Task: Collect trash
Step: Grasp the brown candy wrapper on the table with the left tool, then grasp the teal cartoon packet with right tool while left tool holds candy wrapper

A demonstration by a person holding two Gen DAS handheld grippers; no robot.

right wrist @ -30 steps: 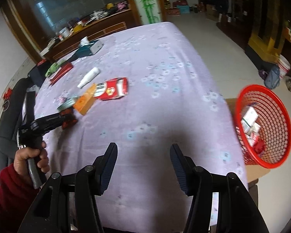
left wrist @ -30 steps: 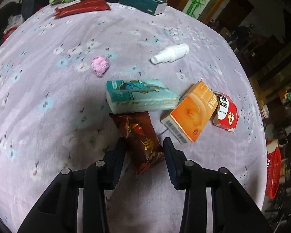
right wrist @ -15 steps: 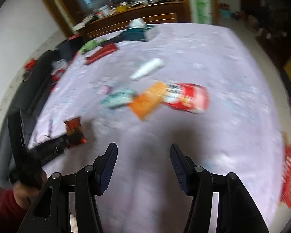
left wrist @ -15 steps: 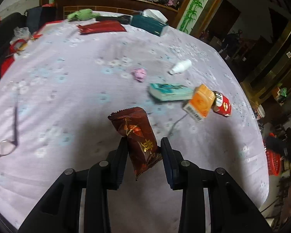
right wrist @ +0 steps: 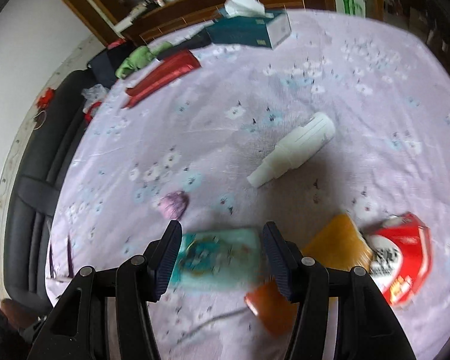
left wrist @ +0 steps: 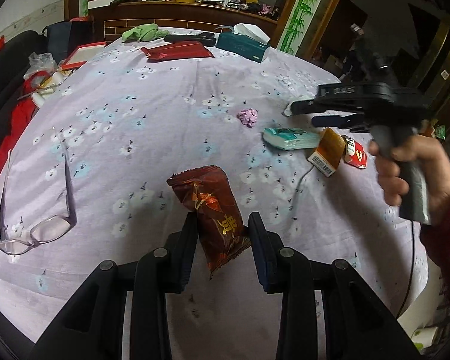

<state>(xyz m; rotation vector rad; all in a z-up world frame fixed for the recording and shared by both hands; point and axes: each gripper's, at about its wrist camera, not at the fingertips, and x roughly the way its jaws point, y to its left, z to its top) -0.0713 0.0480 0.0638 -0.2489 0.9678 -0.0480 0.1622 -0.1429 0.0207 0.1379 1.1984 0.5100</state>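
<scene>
Left hand-held gripper (left wrist: 222,240): clamped on the dark red snack wrapper (left wrist: 211,210), lifted clear of the tabletop (left wrist: 153,96). The wrapper stands tilted between the pads, its lower end hanging below them.

Right hand-held gripper (right wrist: 220,253): jaws apart, empty, poised over the teal tissue pack (right wrist: 217,259), which lies flat between the two fingers. View is motion-blurred, so I cannot tell whether the pads touch it.

Just right of the pack: orange box (right wrist: 337,247), then a crushed red packet (right wrist: 400,255). Farther off, a white spray bottle (right wrist: 294,150) and a crumpled purple scrap (right wrist: 174,204).

Judgement for this step: lower squarely, straddle the pack across its short width, close only once both pads are below its top face. Keep the right finger off the orange box. Hold the left squeeze steady; the wrapper is slippery.
</scene>
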